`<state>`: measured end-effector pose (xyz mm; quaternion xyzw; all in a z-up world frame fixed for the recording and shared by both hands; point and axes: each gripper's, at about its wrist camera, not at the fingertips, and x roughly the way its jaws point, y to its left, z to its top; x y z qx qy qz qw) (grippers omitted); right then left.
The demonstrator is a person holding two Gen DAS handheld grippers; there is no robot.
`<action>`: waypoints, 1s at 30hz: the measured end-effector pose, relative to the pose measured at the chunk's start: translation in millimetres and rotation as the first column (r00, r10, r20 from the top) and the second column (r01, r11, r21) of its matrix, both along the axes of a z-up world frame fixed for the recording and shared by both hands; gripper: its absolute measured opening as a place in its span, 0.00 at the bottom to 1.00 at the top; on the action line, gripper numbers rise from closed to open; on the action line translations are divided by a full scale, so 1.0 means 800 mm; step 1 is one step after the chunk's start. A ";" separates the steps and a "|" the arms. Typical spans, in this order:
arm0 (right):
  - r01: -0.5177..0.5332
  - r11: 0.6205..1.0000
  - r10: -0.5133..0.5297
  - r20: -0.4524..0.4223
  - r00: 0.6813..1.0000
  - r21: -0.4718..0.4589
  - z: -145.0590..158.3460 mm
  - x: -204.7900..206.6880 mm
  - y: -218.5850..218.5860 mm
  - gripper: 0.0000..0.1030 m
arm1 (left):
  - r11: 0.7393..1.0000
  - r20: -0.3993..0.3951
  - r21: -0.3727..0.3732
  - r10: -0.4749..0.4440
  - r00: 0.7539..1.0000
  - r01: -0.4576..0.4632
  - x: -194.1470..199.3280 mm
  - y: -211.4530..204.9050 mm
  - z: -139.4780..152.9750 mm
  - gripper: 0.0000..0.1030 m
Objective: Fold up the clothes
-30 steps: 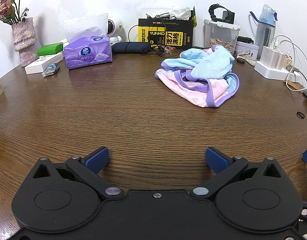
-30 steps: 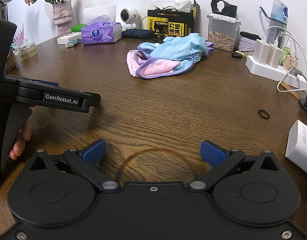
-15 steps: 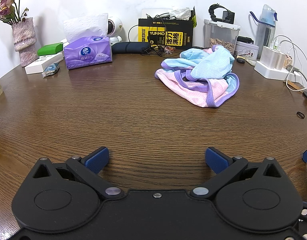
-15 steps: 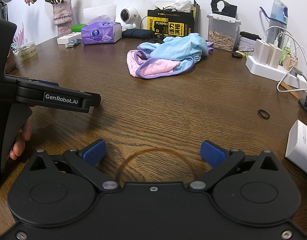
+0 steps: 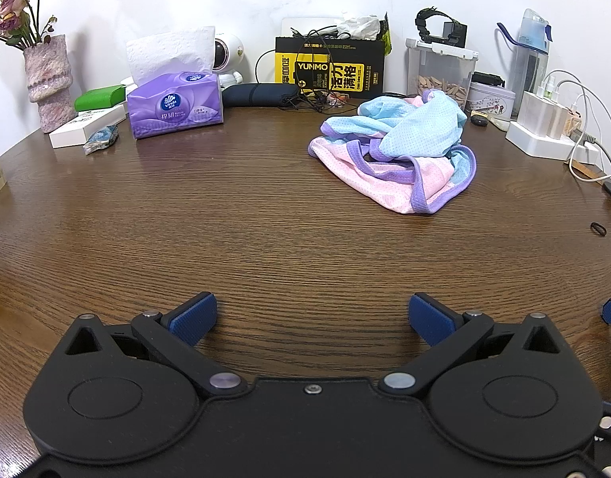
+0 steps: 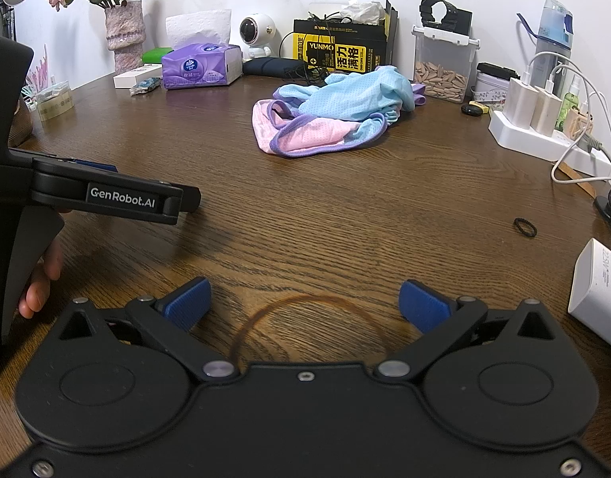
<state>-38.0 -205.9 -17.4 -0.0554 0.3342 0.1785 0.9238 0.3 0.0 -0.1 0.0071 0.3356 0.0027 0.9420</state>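
The garment (image 5: 397, 163), a crumpled heap of pink and light blue mesh with purple trim, lies on the wooden table (image 5: 226, 231) toward its far side, unfolded. We use it as our landmark. Just behind it stand a black and yellow box (image 5: 329, 67) and a clear container (image 5: 441, 75) with pale pieces inside. Well to its left sits a purple tissue box (image 5: 176, 105), with a pink vase (image 5: 48, 79) of dried flowers farther left. To its right a white power strip (image 5: 552, 143) carries chargers and cables, and a small black ring (image 5: 598, 229) lies on the wood nearer to us than the strip.

Our left gripper (image 5: 311, 316) rests low over bare wood well in front of the garment, its blue-padded jaws spread wide apart with nothing between them. The garment sits ahead and somewhat right of that gap, touching neither pad.

Our right gripper (image 6: 303, 302) is likewise well short of the garment, jaws wide apart and empty, over a dark ring stain (image 6: 309, 326) on the wood. From this view the garment (image 6: 329, 123) lies almost straight ahead. A hand (image 6: 40, 279) grips the left gripper's handle at the left edge.
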 end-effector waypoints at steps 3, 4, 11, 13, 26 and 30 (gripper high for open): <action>0.000 1.000 0.000 0.000 1.000 0.000 0.000 0.000 0.000 1.00 | 1.000 0.000 0.001 -0.002 1.000 0.002 -0.001 0.000 0.001 1.00; 0.000 1.000 0.000 0.000 1.000 0.000 0.000 0.000 0.000 1.00 | 1.000 0.000 0.001 -0.002 1.000 0.002 -0.003 0.002 0.001 1.00; 0.000 1.000 0.000 0.000 1.000 0.000 0.000 0.000 0.000 1.00 | 1.000 0.000 0.000 -0.002 1.000 0.002 -0.003 0.004 0.000 1.00; 0.000 1.000 0.000 0.000 1.000 0.000 0.000 0.000 0.000 1.00 | 1.000 0.000 0.000 -0.002 1.000 0.002 -0.003 0.002 0.001 1.00; 0.000 1.000 0.000 0.000 1.000 0.000 0.001 0.000 -0.001 1.00 | 1.000 0.000 0.000 -0.002 1.000 0.002 -0.003 0.003 0.000 1.00; 0.000 1.000 0.000 0.000 1.000 0.000 0.001 0.000 -0.001 1.00 | 1.000 0.000 0.000 -0.002 1.000 0.002 -0.003 0.003 0.000 1.00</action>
